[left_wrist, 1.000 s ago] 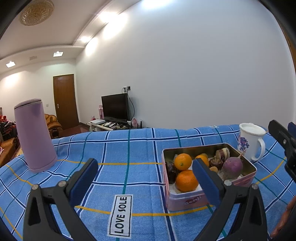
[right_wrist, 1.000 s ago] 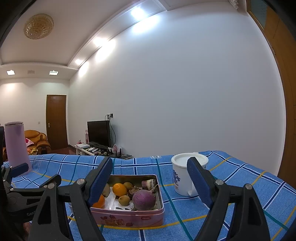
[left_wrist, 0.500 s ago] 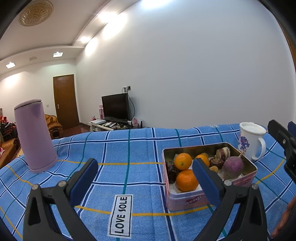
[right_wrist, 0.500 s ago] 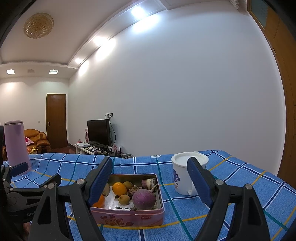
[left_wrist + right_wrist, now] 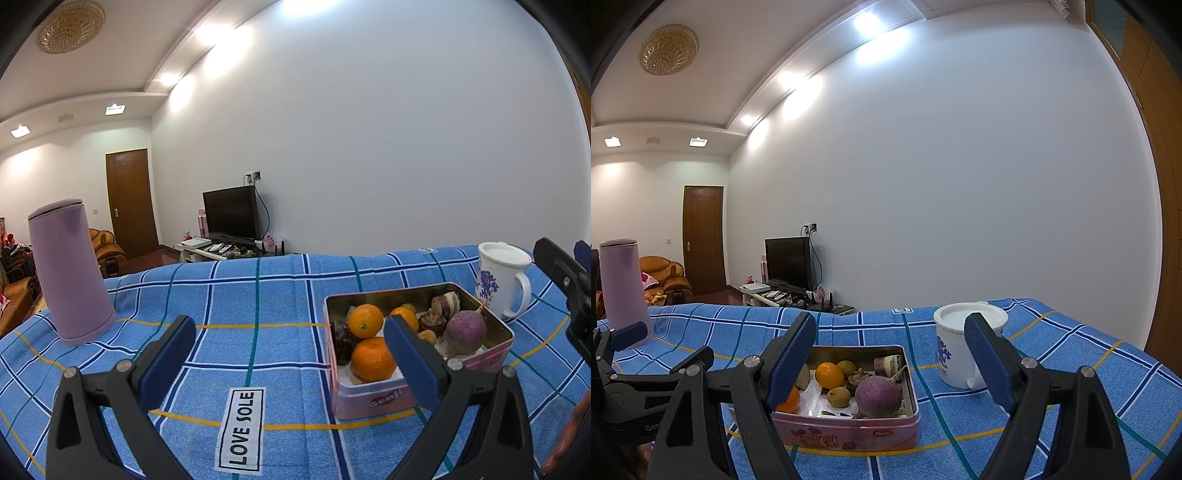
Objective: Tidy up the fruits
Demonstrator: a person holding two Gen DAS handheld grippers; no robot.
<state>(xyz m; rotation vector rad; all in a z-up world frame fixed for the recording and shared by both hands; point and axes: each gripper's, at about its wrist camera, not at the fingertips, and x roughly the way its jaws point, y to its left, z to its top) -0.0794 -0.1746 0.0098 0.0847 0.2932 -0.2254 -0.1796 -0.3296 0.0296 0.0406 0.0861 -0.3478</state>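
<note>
A pink metal tin sits on the blue checked cloth and holds oranges, a round purple root and several small brown fruits. My left gripper hovers open over the cloth just left of the tin, nothing between its fingers. The right gripper is open too, held level in front of the tin, empty. The right gripper's finger shows at the far right of the left wrist view.
A white lidded mug stands right behind the tin. A tall lilac flask stands at the far left of the cloth. A "LOVE SOLE" label lies near the front edge.
</note>
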